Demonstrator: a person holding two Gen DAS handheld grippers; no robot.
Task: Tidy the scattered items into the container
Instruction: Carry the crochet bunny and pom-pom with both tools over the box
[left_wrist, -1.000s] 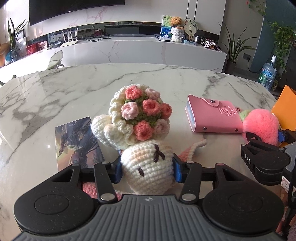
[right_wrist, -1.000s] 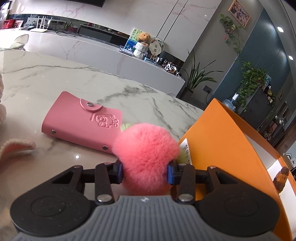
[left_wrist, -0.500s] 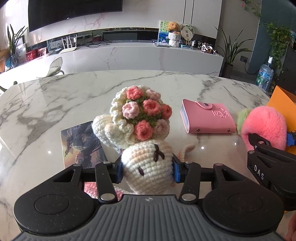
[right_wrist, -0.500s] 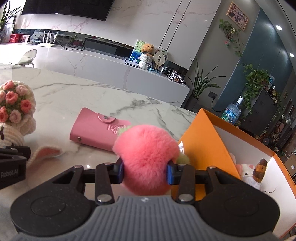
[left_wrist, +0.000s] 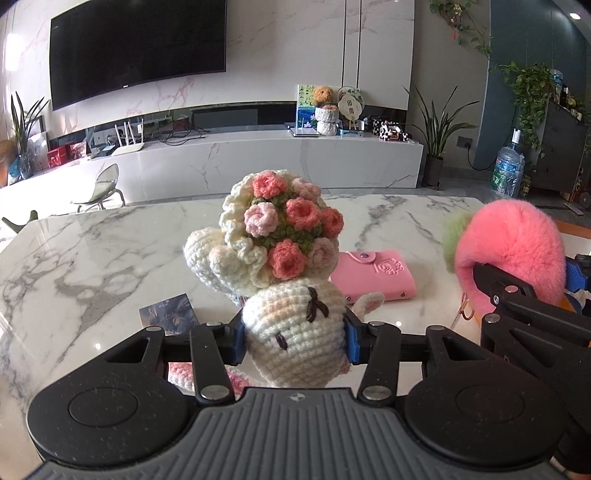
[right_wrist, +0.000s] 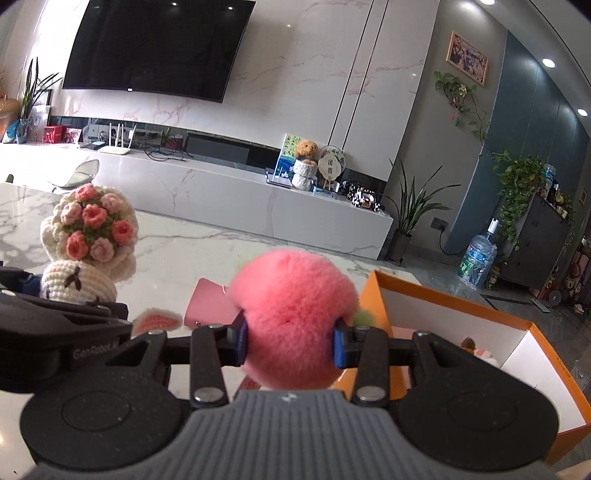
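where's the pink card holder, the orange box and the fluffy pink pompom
pink card holder (left_wrist: 373, 275), left wrist view, on its embossed front face
orange box (right_wrist: 373, 299), right wrist view, on its near orange wall
fluffy pink pompom (right_wrist: 291, 299), right wrist view, middle of the fur

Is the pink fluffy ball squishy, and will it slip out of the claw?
Probably squishy: the pink fluffy ball bulges around the right gripper, whose pads press into its fur. It looks light for its size, being mostly fluff. Slipping seems unlikely while it is pinched at its widest part, though the long fur could slide a little. Set down, its round shape might roll.
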